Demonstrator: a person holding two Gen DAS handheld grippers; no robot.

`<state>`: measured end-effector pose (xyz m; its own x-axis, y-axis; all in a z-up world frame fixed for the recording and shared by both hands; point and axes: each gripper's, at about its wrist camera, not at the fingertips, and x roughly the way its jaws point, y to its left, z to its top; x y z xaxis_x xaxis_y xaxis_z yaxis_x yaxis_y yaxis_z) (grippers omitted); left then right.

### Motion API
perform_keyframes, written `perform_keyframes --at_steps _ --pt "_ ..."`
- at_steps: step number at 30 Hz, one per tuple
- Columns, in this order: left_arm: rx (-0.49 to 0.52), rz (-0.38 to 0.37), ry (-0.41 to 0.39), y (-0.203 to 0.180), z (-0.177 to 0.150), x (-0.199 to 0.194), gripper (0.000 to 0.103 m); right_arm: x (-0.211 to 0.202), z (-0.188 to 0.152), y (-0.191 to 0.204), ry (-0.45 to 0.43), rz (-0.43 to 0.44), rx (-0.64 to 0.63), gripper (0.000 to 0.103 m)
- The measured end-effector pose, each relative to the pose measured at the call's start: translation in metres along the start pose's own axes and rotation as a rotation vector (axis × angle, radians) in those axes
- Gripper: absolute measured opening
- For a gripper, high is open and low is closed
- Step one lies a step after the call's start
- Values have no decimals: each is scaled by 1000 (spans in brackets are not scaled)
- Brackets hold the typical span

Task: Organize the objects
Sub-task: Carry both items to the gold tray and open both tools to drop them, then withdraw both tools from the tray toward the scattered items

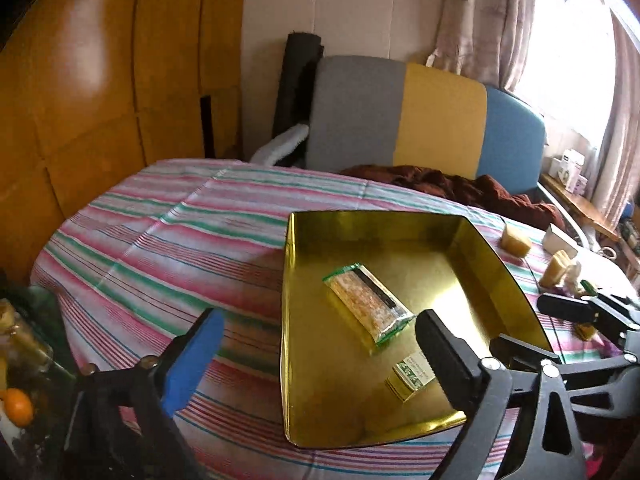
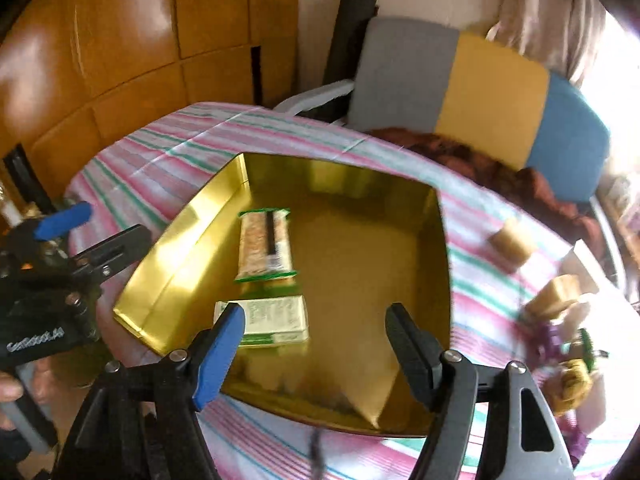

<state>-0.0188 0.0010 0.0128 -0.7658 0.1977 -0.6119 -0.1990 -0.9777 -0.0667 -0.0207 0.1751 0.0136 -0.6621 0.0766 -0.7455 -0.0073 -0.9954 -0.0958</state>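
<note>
A shallow gold tin tray [image 1: 492,264] [image 2: 180,248] lies on the striped tablecloth [image 1: 160,240]. Inside it are a snack bar in a green-edged wrapper [image 1: 368,304] [image 2: 266,244] and a small white and green box [image 1: 412,374] [image 2: 276,318]. My left gripper [image 1: 320,317] is open over the tray's near left rim, with nothing between its fingers. My right gripper [image 2: 315,312] is open above the tray's near part, its blue finger [image 2: 220,352] covering the box's left end without pressing it. Each gripper shows in the other's view, the right gripper [image 1: 576,308] and the left gripper [image 2: 90,230].
Two tan blocks [image 2: 510,244] [image 2: 554,298] and a purple and green toy [image 2: 560,344] lie right of the tray. A grey, yellow and blue chair back [image 1: 436,120] with a brown cloth [image 1: 452,188] stands behind the table. An orange [image 1: 18,404] sits at the left edge.
</note>
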Motion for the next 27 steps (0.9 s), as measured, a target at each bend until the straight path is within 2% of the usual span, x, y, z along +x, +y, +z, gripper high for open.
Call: perform_keyframes --at_steps 4,6,8,19,27 --pt "13 9 -2 -4 -4 -4 98 -14 -1 1 -93 -96 7 74" --pt "12 8 -1 -5 -4 -5 103 -20 -4 1 -110 -142 6 74" --pt "14 4 3 -7 -6 -7 103 -21 -6 1 -109 -171 4 74" --pt "34 22 12 -15 -10 -9 103 -22 -16 -12 -88 -115 102 74" --pt "45 -7 25 -23 -13 -9 103 -27 -20 -20 -105 -128 136 74"
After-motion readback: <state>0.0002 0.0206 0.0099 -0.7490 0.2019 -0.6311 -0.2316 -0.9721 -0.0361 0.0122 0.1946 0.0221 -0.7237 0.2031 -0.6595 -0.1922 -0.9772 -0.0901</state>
